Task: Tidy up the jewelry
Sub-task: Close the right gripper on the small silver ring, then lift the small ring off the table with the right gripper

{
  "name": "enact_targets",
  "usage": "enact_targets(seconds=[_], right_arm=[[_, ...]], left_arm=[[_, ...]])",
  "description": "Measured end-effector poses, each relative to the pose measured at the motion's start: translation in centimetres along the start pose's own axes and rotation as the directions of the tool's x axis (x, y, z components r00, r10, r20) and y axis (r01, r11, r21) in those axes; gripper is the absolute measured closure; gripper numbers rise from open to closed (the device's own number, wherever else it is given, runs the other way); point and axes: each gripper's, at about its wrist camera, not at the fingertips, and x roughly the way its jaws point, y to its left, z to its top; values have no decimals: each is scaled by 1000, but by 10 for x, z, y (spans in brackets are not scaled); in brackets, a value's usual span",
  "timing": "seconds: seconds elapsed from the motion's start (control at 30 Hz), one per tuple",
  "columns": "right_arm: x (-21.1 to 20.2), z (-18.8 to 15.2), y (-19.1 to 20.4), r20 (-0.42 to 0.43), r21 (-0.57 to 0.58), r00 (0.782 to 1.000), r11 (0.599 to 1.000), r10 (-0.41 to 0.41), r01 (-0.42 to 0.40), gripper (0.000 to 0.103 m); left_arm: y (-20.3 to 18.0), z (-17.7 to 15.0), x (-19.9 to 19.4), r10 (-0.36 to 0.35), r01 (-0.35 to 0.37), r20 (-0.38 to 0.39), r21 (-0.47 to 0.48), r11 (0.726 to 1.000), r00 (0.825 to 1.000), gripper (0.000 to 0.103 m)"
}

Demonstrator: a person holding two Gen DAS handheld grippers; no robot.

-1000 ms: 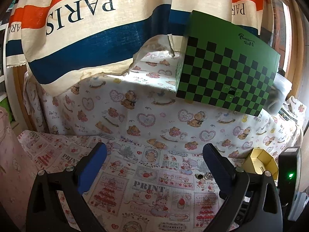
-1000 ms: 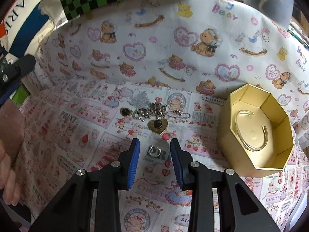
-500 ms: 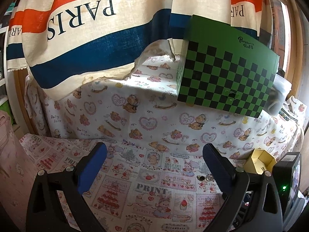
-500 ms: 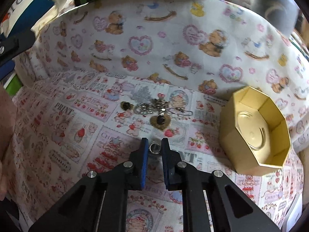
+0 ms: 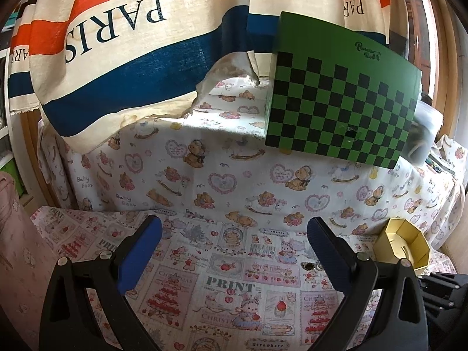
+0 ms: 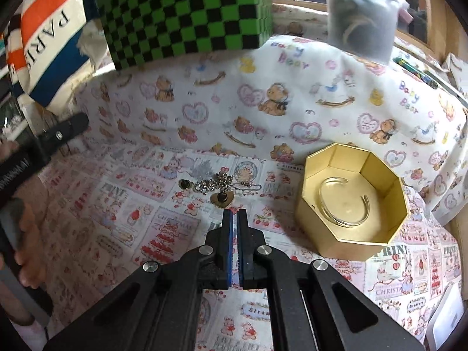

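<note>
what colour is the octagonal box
Gold, inside and out; the box shows best in the right wrist view.

A jewelry pile [image 6: 219,185] lies left of the octagonal box [image 6: 351,201] (bangle [image 6: 345,204] inside), the checkered box [image 6: 181,11] far behind.

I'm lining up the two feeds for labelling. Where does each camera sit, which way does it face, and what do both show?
Left wrist: on the left gripper, open, facing the draped bear cloth and checkered box; only its own fingers show.
Right wrist: on the right gripper, shut, angled down at the jewelry pile and gold box; a hand shows at left.
Shared: gold box, checkered box, printed cloth.
</note>
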Motion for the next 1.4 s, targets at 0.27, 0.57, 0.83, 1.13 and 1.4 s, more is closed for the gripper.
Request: enact_targets(seconds=[0.27,0.57,0.83,1.13,1.4], right_arm=[[5,2,-1,-37,-17,999,999,39,-39,100],[41,1,20,-96,-107,994,994,-47,37,74],[57,3,22,-148,-122,985,990,-89,71,84],[49,1,23,-133,-123,987,989,-94,78,88],[-1,3,3,26,-65,997,996,-66,68,88]], left_arm=[[-2,-1,1,2,-2,2,14,1000,1000,4],[-4,-2,1,0,0,4,21,1000,1000,4],[-1,0,-1,-8,8,4,-2,1000,1000,4],[0,1,-1,-2,2,4,-1,1000,1000,4],[-7,-1,-2,4,-4,16,32,999,1000,4]])
